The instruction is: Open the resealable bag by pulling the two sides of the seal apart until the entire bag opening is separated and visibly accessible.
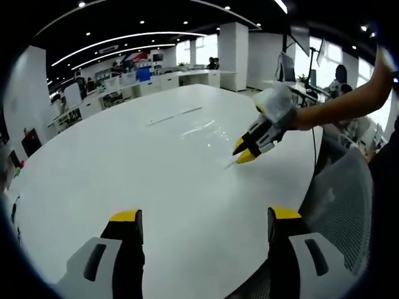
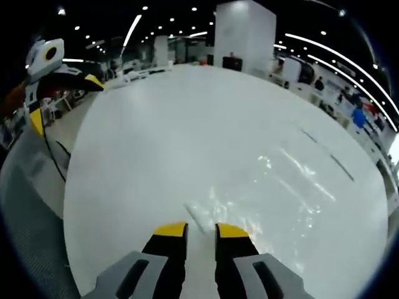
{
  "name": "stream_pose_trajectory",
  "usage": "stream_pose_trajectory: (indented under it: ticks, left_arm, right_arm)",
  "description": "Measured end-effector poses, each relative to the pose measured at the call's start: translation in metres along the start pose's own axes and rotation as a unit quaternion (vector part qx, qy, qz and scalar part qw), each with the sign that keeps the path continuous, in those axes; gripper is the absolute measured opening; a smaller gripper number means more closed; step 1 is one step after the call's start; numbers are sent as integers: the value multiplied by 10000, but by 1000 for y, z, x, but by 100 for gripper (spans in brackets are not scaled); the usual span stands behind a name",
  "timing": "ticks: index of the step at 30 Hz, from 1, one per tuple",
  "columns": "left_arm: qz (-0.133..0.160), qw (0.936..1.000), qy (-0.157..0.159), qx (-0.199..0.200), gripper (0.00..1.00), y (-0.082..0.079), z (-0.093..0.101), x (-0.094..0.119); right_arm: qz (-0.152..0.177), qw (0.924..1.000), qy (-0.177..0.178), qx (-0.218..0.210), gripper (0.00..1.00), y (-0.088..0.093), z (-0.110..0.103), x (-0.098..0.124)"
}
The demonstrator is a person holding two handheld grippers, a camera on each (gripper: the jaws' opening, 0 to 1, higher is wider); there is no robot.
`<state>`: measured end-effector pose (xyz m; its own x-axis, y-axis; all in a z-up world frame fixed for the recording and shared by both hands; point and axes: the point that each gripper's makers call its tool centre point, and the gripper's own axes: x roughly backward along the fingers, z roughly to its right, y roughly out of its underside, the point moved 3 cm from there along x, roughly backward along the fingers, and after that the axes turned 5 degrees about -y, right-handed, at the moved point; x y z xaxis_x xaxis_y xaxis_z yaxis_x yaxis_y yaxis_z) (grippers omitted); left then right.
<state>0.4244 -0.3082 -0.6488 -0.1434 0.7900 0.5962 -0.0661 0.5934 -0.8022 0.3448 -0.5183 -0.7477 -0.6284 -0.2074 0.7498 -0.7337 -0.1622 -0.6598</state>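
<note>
Left gripper view: left claw (image 1: 206,218) spread wide over bare white worktop (image 1: 124,162), gripping nothing; right claw (image 1: 246,149), entering from the right in a person's hand (image 1: 274,106), tips nearly together at the near corner of the clear resealable bag (image 1: 206,128), which lies flat mid-worktop.

Right gripper view: right claw (image 2: 201,232) narrowed to a slim gap at the bag's near edge, actual pinch on the film not discernible; bag (image 2: 274,187) spread flat ahead on the worktop (image 2: 156,124); left claw (image 2: 62,93) raised at far left, well apart.
</note>
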Motion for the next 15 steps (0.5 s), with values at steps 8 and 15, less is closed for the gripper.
stream_pose_trajectory:
  ticks: [8, 15]
  left_arm:
    - [1, 10000, -9, 33, 80, 0, 0, 0]
    - [-42, 10000, 65, 27, 80, 2, 2, -2]
  right_arm:
    - [-142, 9999, -50, 39, 10, 3, 0, -8]
    - [-182, 9996, -21, 205, 4, 3, 1, -9]
